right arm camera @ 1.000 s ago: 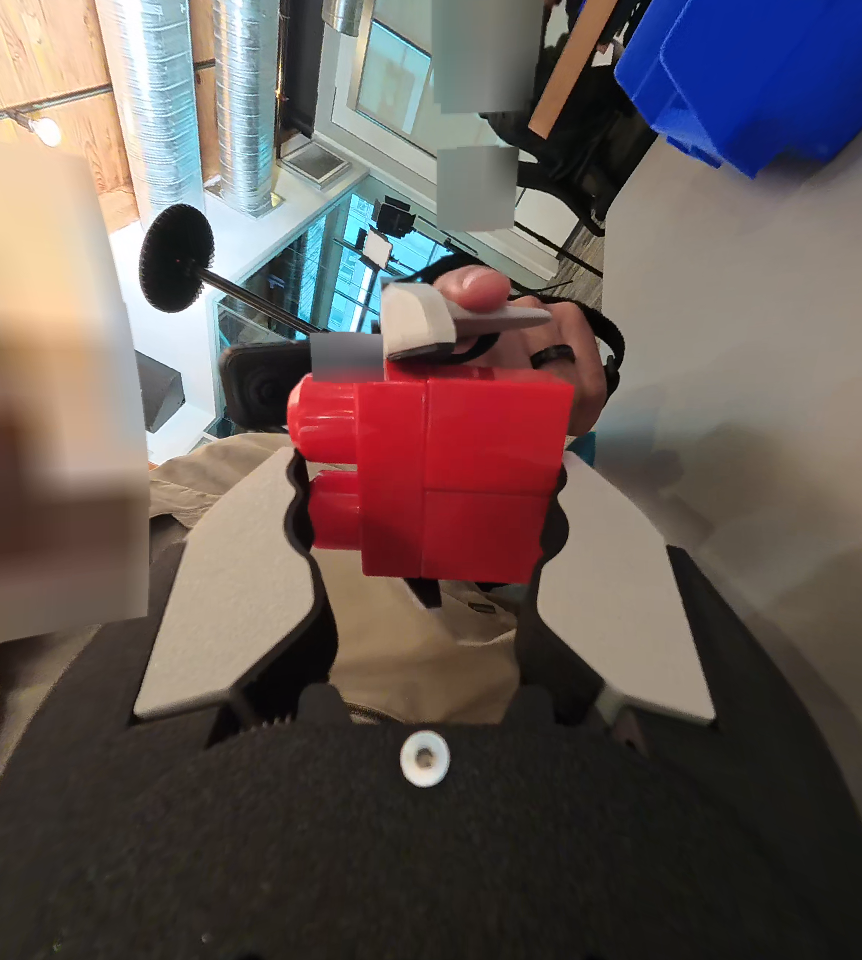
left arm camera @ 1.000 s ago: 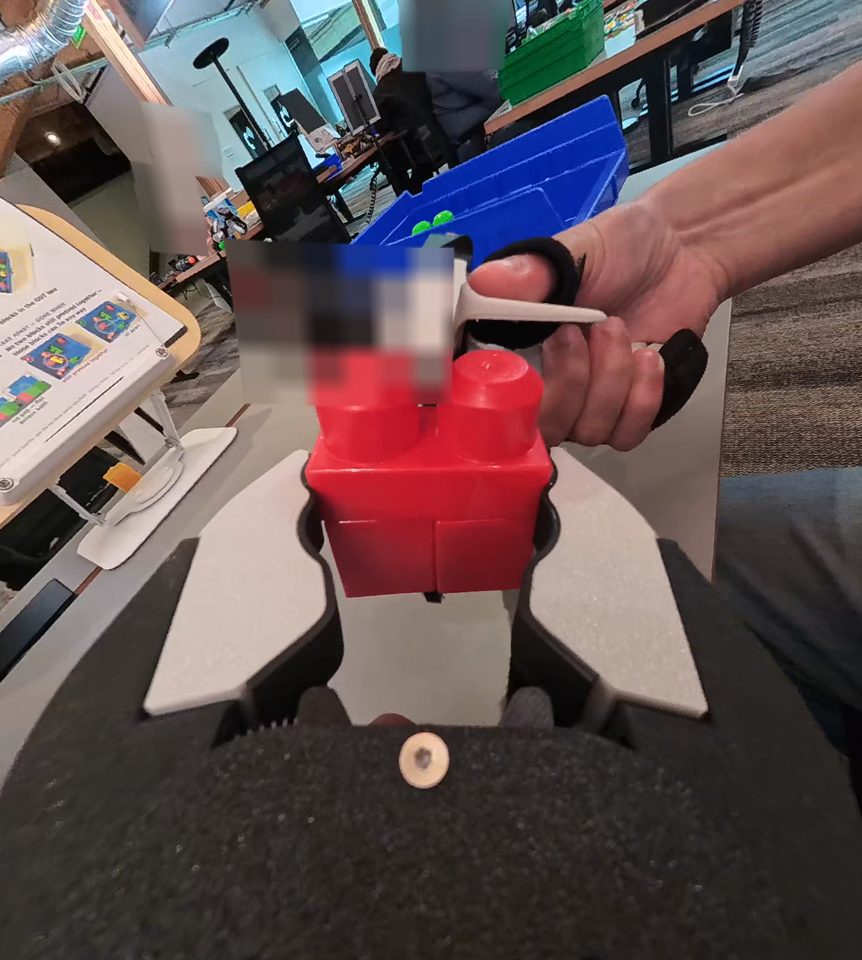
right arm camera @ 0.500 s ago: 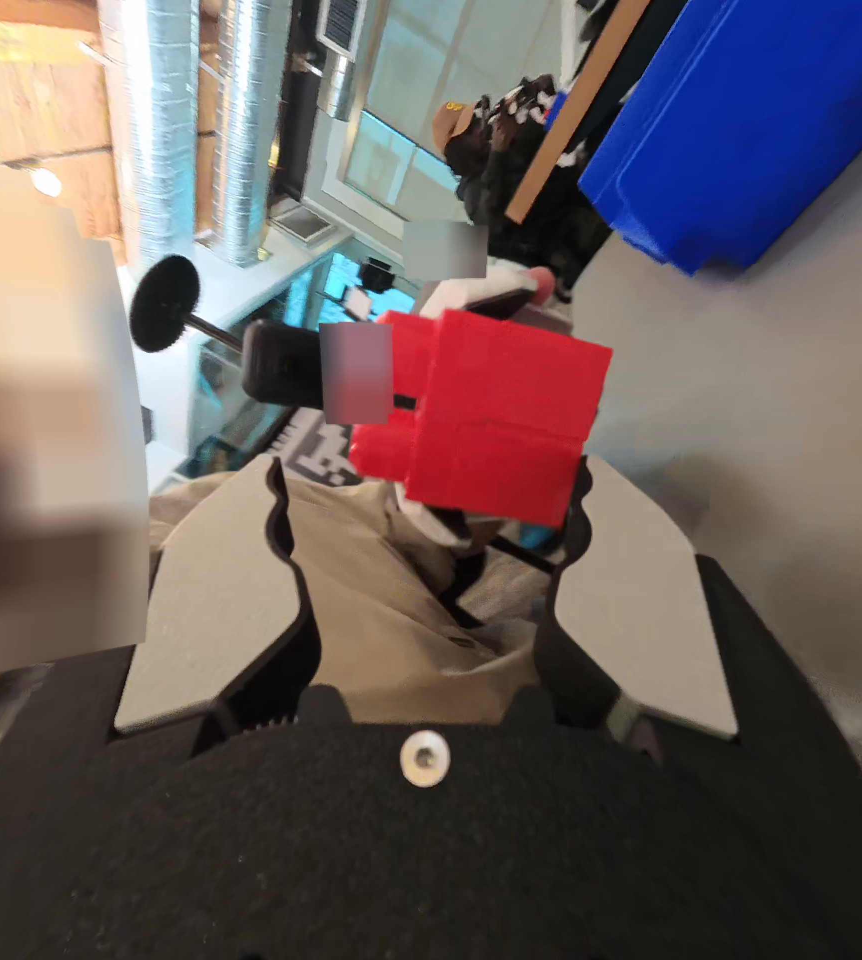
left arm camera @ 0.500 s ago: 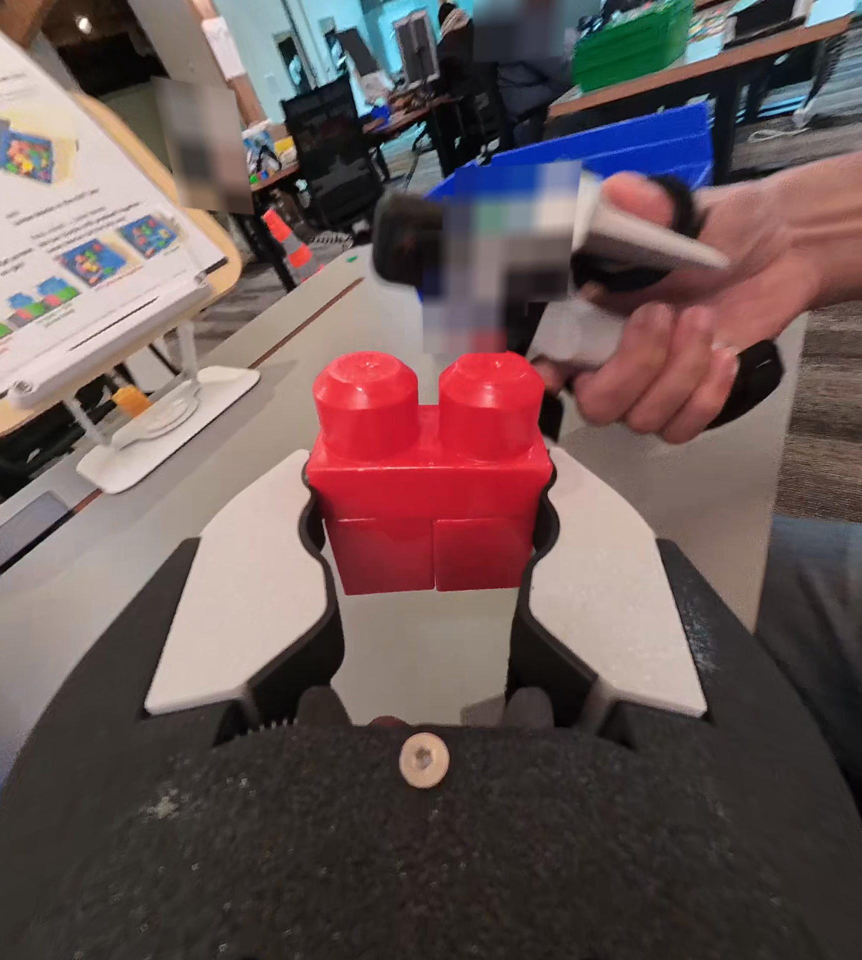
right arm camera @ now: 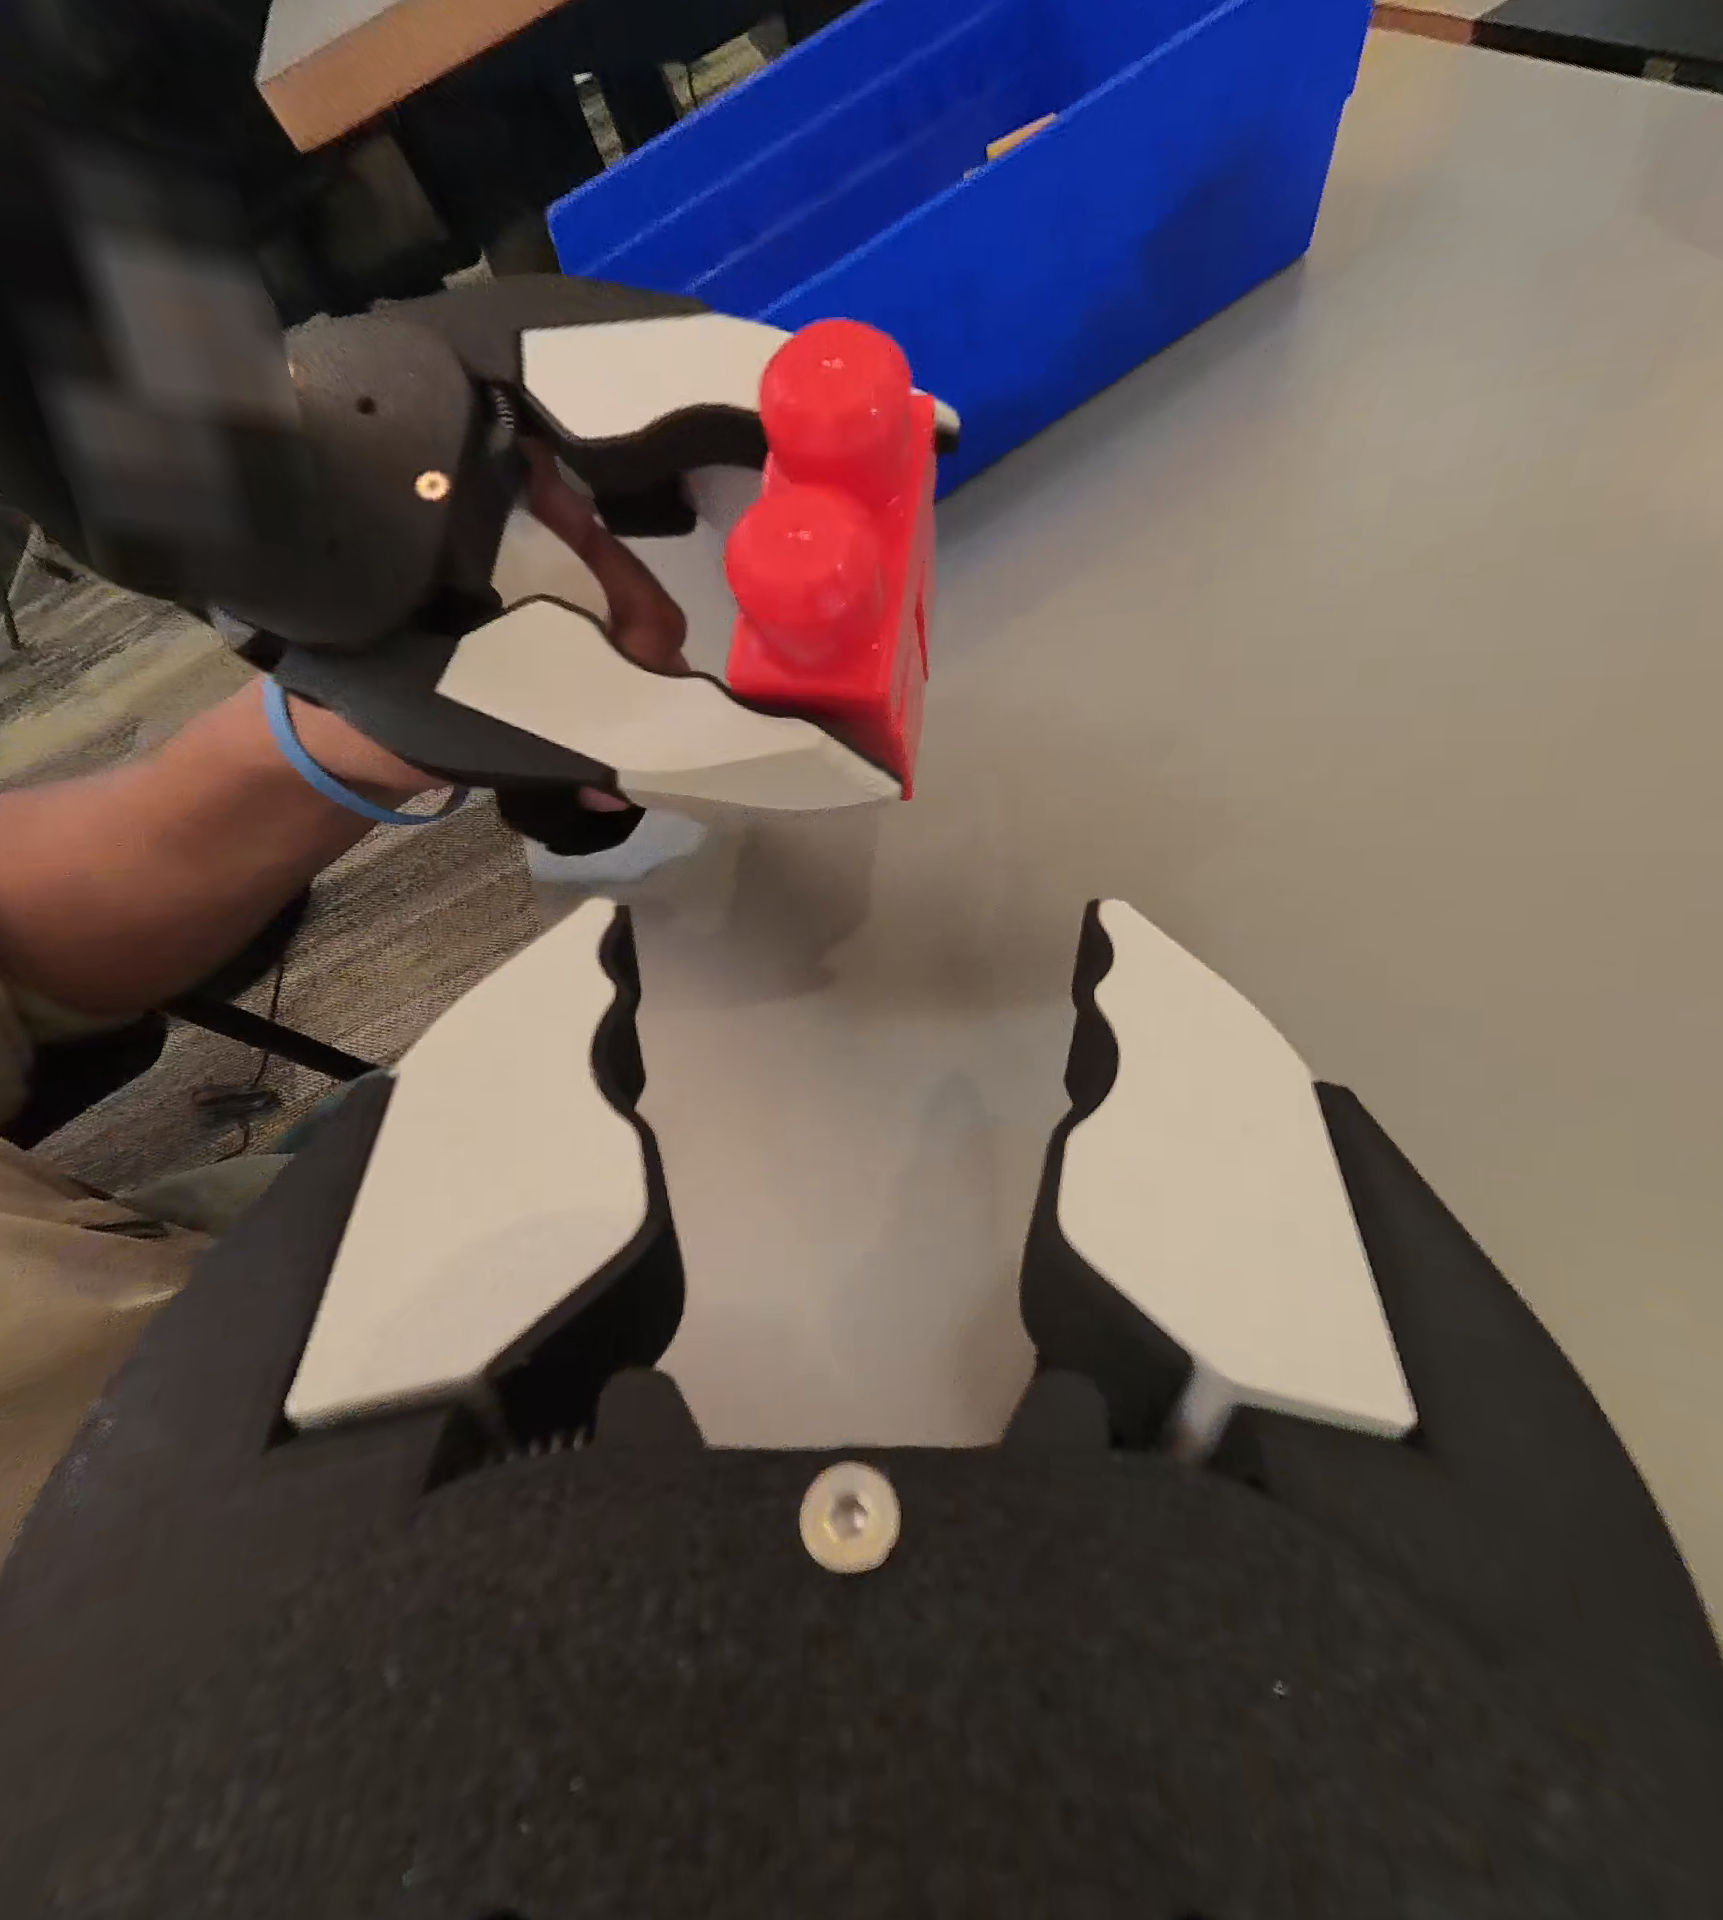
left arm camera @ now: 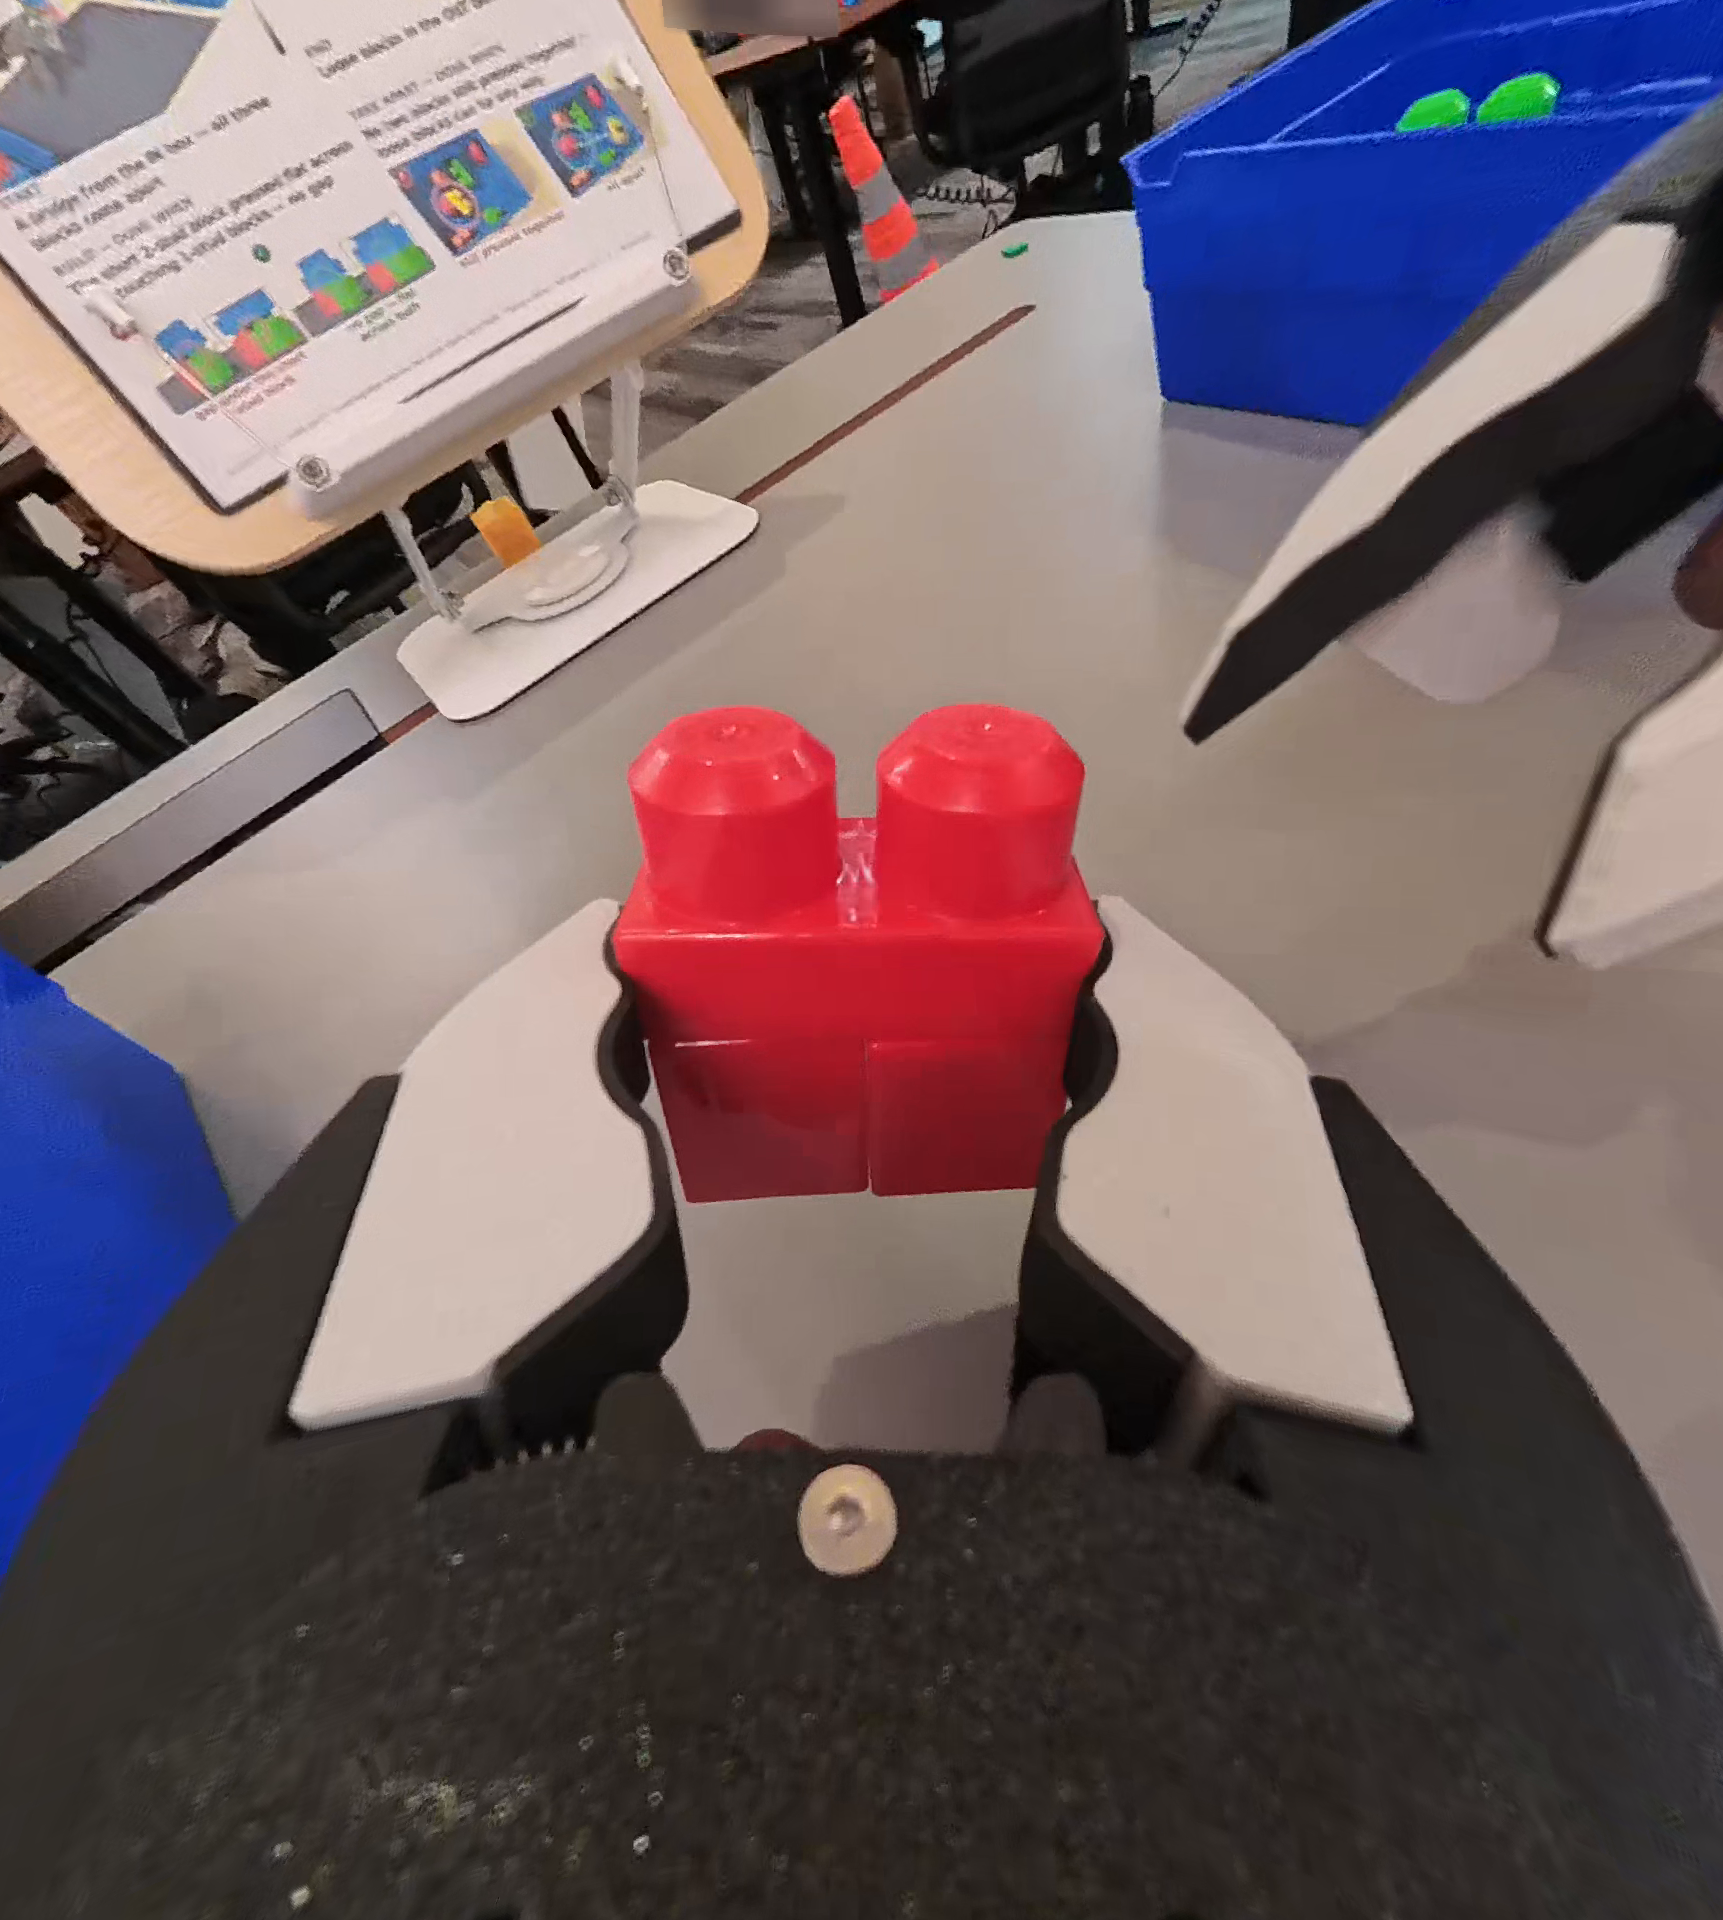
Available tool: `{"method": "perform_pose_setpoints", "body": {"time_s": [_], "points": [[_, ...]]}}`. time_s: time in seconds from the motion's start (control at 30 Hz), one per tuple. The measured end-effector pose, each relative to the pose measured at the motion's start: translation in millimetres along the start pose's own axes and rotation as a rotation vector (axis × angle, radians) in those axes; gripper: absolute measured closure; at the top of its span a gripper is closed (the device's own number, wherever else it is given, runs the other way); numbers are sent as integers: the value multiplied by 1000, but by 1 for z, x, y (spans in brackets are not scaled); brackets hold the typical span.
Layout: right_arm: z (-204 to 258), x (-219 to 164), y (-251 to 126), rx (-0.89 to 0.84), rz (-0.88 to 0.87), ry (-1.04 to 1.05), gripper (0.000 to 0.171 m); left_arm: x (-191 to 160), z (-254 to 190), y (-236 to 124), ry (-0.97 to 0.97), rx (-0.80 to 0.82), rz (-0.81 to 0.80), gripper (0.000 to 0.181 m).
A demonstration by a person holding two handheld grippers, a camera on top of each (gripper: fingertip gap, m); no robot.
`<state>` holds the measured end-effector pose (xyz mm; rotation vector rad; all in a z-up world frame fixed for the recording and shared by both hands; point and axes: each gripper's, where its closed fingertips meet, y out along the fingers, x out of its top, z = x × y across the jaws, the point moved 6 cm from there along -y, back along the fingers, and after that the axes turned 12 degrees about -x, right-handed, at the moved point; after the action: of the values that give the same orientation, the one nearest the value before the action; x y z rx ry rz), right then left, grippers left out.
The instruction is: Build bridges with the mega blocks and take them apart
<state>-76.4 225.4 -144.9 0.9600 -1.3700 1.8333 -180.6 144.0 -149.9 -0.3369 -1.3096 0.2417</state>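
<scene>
The right gripper (right arm camera: 857,935) has let go, jaws empty and apart; left gripper (left arm camera: 862,940) clamps the red block (left arm camera: 862,997)

Grey table (left arm camera: 940,582), blue bin (left arm camera: 1335,270), document stand (left arm camera: 576,592)

grey table (left arm camera: 940,582), carpet floor (right arm camera: 400,935), traffic cone (left arm camera: 878,197)

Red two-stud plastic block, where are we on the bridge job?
Done: nothing built shows on the grey table. In hand: the left gripper clamps the red two-stud plastic block above it; the right gripper is open, empty. Left: every bridge, then dismantling.
</scene>
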Motion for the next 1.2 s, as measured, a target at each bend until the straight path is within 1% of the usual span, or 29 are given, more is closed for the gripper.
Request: {"method": "perform_pose_setpoints", "body": {"time_s": [0.07,0.13,0.17,0.23,0.3,0.37,0.43,0.5,0.53,0.67,0.77,0.83,0.87,0.97,1.1,1.2], "points": [[4,-1,1,-20,11,-28,90,2,-1,-1,-33,-15,-6,102],[8,-2,4,-76,13,-103,89,7,-3,-3,-94,-56,-41,102],[11,-3,7,-103,3,-139,92,10,-4,-5,-125,-92,-71,102],[17,-4,12,-153,-35,-196,96,15,-2,-9,-163,-90,-93,103],[24,-2,19,-185,-81,-214,96,20,-5,-12,-169,-114,-121,103],[29,1,24,-200,-123,-197,97,24,-9,-13,-151,-101,-128,103],[32,3,26,-219,-162,-198,99,26,-6,-17,-111,-34,-122,103],[36,5,25,-215,-218,-191,104,28,-2,-22,-150,-31,-143,103],[37,5,25,-219,-235,-188,103,29,0,-23,-171,-34,-158,103],[44,5,29,-224,-247,-196,101,34,0,-26,-225,-68,-205,102],[46,7,29,-265,-288,-243,102,36,2,-28,-219,-52,-210,102],[47,8,29,-280,-286,-272,106,36,4,-31,-243,-66,-222,103],[47,7,30,-281,-276,-280,106,37,6,-33,-234,-55,-230,103],[48,9,23,-199,-280,-240,108,38,5,-36,-151,-38,-209,103],[42,14,4,-156,-258,-243,107,35,1,-36,-123,-134,-222,103],[36,20,-16,-134,-260,-260,107,37,-6,-41,-120,-296,-296,103]]}}
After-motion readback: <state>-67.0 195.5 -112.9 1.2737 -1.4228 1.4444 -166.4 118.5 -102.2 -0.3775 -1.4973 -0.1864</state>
